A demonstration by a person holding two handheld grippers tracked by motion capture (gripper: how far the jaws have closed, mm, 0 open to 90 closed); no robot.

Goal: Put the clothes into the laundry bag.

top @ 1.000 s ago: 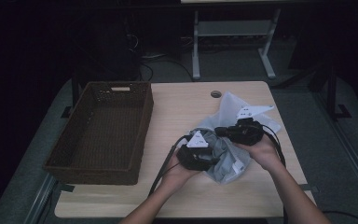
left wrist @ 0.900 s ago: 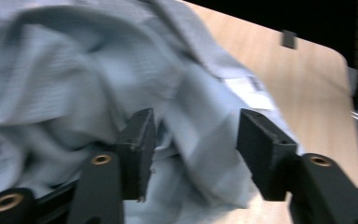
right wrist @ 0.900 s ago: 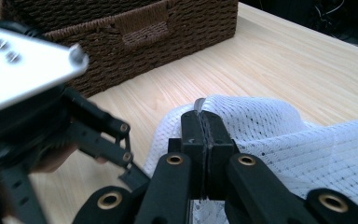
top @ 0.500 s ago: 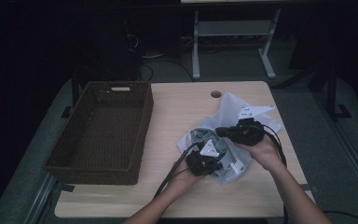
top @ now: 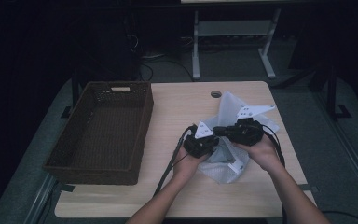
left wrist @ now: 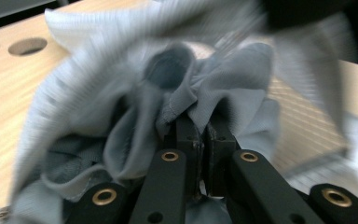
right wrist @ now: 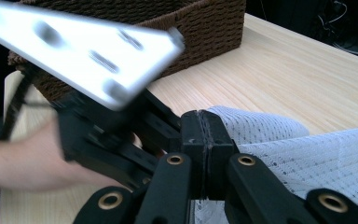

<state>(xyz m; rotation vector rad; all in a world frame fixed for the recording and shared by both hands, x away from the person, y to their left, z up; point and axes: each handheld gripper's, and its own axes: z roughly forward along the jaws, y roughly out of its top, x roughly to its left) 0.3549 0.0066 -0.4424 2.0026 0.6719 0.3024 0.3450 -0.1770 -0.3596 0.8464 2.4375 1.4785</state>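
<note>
Here we have both grippers pinching cloth at the table's right half.

In the high view, right of centre, our left gripper point(top: 204, 141) has just closed its jaws on a fold of the crumpled grey fabric garment point(left wrist: 177, 93); our right gripper point(top: 223, 132), just beside it, is clamped on the edge of the white mesh laundry bag point(top: 230, 108). The dark brown woven rectangular basket point(top: 103, 128) sits at centre left on the pale wooden table point(top: 177, 105).

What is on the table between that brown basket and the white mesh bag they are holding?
Nothing but bare table: in the high view, plain wood separates the wicker basket from the mesh bag.
</note>
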